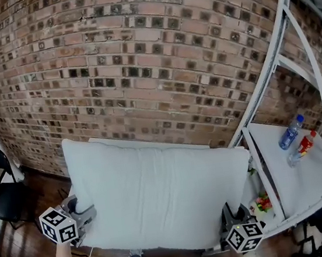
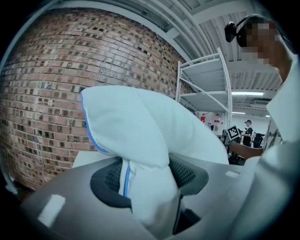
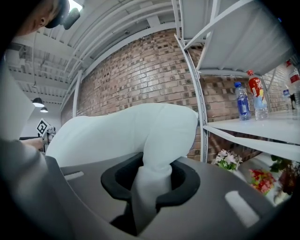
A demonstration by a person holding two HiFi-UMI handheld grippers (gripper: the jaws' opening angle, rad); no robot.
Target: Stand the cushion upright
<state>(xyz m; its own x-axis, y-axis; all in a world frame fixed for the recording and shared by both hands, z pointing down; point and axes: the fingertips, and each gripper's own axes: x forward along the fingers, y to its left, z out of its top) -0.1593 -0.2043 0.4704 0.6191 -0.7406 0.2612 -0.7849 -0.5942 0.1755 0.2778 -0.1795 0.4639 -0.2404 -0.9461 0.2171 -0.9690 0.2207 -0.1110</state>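
Head view: large white fabric cushion [image 1: 158,196] faced the red brick wall [image 1: 140,57]; left gripper [image 1: 85,216] was at its near-left corner, right gripper [image 1: 230,214] at its near-right corner.
Left gripper view: jaws were clamped on a thick corner fold.
Right gripper view: jaws were clamped on a thinner fold; the labels on the plastic bottles [image 3: 242,101] were unreadable.

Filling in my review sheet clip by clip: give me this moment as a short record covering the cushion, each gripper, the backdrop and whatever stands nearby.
cushion: white, blue piping on one edge, rising from both grips, broad face toward the head view
left gripper: jaws closed on the cushion's lower left corner
right gripper: jaws closed on its lower right corner
support under cushion: cannot tell
backdrop: brick wall
right side: white shelf carrying a blue bottle and a red bottle
left side: black chair
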